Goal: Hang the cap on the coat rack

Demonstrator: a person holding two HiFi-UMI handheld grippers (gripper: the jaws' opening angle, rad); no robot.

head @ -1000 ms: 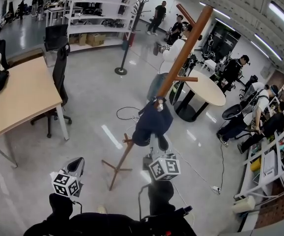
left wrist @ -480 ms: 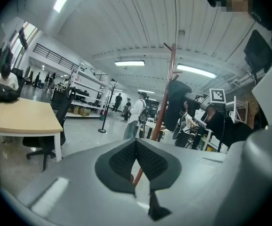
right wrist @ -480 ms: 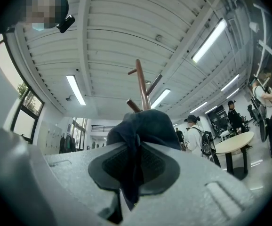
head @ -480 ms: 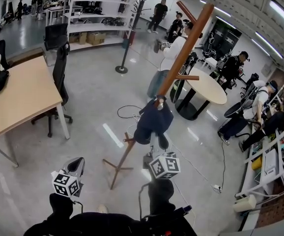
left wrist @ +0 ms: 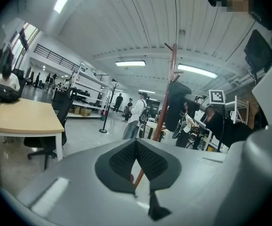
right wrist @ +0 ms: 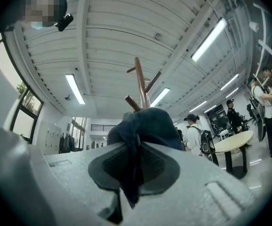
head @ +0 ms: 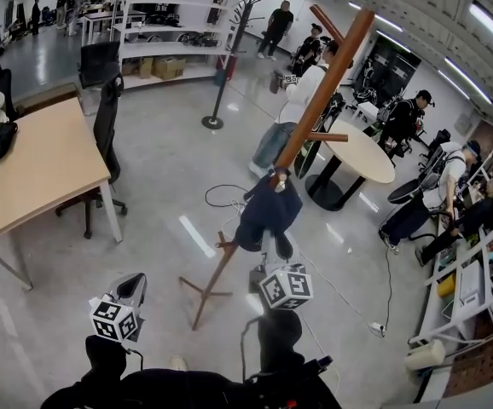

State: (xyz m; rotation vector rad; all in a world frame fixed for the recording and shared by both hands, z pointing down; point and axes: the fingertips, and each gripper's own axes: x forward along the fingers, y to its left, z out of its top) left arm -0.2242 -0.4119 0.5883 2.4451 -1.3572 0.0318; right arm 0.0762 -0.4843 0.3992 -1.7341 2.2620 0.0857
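**Head view, with two hand-held grippers at lower centre.** Right gripper (right wrist: 134, 167): jaws closed on a fold of the one dark cap (head: 266, 216). The cap sits mid-frame against the pole of the wooden coat rack (head: 315, 100), just under a low peg. Left gripper (left wrist: 137, 161): jaws together, nothing between them. A second, dark coat rack (head: 228, 49) stands at upper centre. There are two tables: a rectangular table (head: 33, 169) at left and a round table (head: 366, 156) at right.

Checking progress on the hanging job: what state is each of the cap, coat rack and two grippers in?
coat rack: standing on the floor, upper pegs bare.
cap: against the coat rack's pole beside a peg, fabric pinched.
right gripper: jaws shut on the cap.
left gripper: jaws shut, nothing between them, away from the coat rack.
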